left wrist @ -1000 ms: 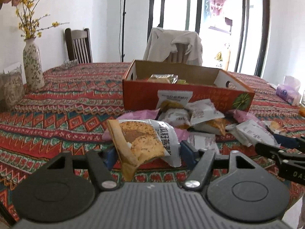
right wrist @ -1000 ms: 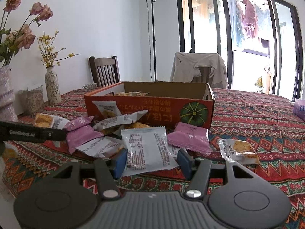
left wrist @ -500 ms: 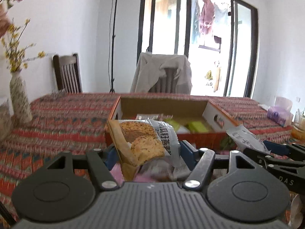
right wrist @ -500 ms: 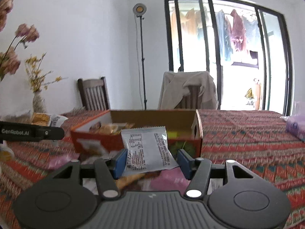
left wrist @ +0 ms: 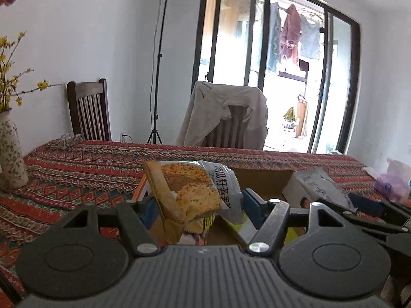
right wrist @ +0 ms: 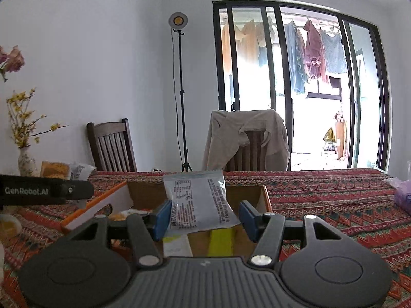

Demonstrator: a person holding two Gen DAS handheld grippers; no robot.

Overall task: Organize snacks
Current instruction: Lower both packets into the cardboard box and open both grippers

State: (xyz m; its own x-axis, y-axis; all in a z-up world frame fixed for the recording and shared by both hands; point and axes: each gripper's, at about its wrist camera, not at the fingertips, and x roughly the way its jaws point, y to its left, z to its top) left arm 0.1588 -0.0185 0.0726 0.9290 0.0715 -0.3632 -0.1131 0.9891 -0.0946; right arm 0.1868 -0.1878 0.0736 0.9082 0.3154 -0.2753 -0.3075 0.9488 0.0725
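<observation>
Delivery is the step in hand: each gripper carries one snack packet over the open cardboard box on the patterned tabletop, and what I judge remains is the drop.

The left gripper has its jaws partly closed on a cracker packet, pinched at its sides so it stands tilted, its lower edge crumpled. It hangs above the box's near left corner. The right gripper has its jaws set a little narrower on a grey packet, label side toward the camera, held nearly upright above the box's middle.

Next, I judge, both jaws should open once each packet is clear of the box wall. The box already holds several packets, among them a yellow-green one directly below, so a short drop should do. The two grippers sit close side by side; releasing one after the other would avoid a knock.

Both packets look light, thin and crinkly, with sealed edges; the cracker one shows a printed photo of biscuits and Chinese lettering.
</observation>
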